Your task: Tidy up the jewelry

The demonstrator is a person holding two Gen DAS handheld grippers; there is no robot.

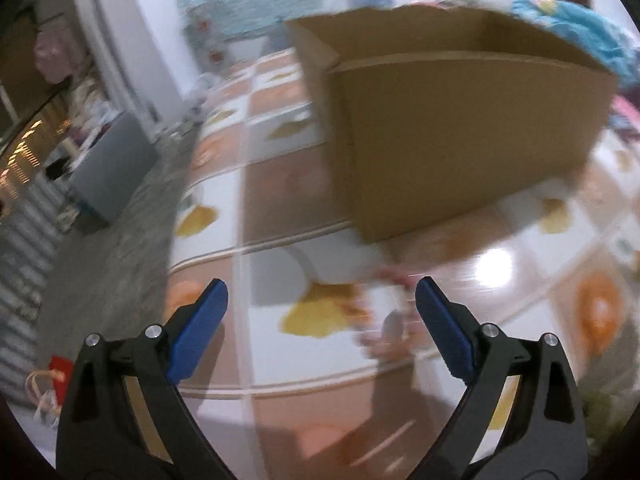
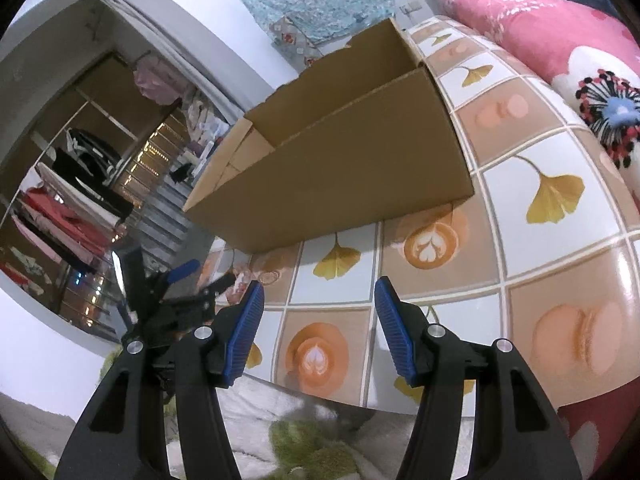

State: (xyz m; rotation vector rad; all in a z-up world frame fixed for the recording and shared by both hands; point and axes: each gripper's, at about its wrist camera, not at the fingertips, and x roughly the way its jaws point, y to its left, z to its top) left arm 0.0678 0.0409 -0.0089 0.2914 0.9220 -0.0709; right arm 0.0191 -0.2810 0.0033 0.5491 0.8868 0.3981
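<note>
The left wrist view is blurred. My left gripper point(image 1: 322, 282) stands wide open above the patterned tablecloth point(image 1: 288, 208), with nothing pressed between its blue pads point(image 1: 200, 332). A small pinkish piece of jewelry point(image 1: 390, 326), smeared by motion, lies on the cloth just inside the right finger. An open brown cardboard box point(image 1: 460, 128) stands behind it. My right gripper point(image 2: 320, 282) is partly open over the cloth and holds nothing. It also sees the left gripper point(image 2: 208, 280) low at the left, beside a pinkish item point(image 2: 242, 280), and the box point(image 2: 340, 168) ahead.
A pink flowered quilt point(image 2: 540, 36) lies along the table's right side, with blue cloth point(image 1: 576, 28) behind the box. The table's left edge drops to a grey floor point(image 1: 120, 240) with a grey bin point(image 1: 112, 168). A green and white rug point(image 2: 304, 440) lies below the near edge.
</note>
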